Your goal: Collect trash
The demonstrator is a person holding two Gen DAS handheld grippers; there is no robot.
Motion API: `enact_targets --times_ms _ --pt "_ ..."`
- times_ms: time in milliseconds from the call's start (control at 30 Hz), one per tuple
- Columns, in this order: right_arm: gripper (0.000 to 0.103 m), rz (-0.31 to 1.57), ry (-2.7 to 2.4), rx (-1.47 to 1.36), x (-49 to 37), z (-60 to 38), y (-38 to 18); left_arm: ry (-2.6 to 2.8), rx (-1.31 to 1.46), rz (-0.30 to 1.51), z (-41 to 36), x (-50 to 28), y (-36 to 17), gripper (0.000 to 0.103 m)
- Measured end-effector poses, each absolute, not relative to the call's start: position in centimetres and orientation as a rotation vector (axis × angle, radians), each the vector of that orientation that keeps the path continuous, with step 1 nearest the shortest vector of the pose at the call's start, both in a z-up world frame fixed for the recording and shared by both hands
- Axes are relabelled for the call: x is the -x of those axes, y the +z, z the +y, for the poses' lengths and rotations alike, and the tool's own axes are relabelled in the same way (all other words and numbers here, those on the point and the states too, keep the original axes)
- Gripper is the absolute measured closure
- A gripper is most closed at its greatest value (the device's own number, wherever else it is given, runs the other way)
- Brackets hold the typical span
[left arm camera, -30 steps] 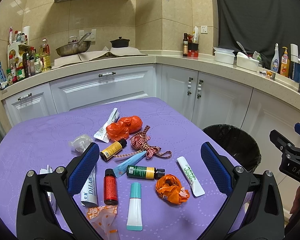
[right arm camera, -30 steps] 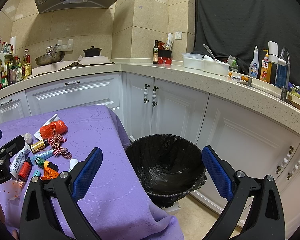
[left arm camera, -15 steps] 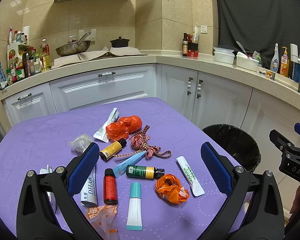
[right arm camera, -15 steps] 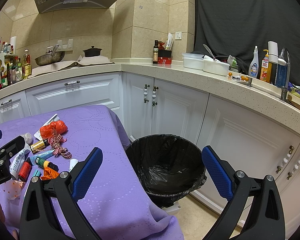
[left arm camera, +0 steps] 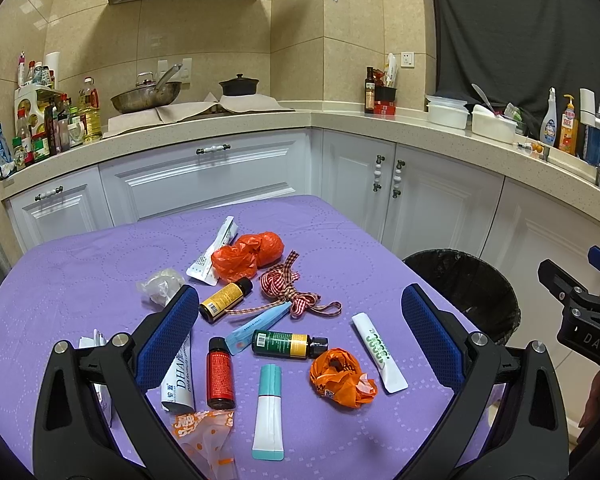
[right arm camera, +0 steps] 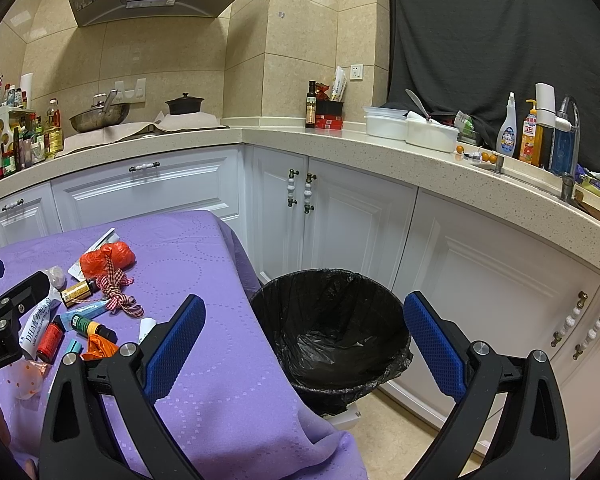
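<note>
"DHA" tube (left arm camera: 179, 376), "DAS" on right gripper (left arm camera: 588, 330)

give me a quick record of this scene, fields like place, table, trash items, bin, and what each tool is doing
place: kitchen with white cabinets
table: purple cloth, items scattered on it
trash items: red bag, orange bag, checked ribbon, three small bottles, several tubes and sachets
bin: black-lined bin on the floor beside the table, nothing clearly visible inside
left tool: open, above the table items, holding nothing
right tool: open, aimed toward the bin, holding nothing
</note>
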State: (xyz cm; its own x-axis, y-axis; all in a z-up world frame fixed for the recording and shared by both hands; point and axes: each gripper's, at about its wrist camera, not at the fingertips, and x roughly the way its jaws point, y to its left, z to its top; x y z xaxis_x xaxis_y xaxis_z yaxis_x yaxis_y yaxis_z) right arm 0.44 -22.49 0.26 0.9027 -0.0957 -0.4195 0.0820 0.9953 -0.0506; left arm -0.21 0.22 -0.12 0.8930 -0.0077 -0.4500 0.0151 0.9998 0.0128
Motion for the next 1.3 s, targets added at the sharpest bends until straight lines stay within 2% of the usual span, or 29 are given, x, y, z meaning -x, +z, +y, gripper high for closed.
enact_targets --times_ms 1000,1300 --pt "0.006 0.439 -0.072 0.032 -0.9 -21.9 0.3 -0.005 -0.012 0.468 0.2 0.5 -0.4 0.004" --pt "0.007 0.474 0.077 0.026 -2.4 -18.0 -2.4 0.116 0.011 0.5 4.7 1.4 -1.5 0.004"
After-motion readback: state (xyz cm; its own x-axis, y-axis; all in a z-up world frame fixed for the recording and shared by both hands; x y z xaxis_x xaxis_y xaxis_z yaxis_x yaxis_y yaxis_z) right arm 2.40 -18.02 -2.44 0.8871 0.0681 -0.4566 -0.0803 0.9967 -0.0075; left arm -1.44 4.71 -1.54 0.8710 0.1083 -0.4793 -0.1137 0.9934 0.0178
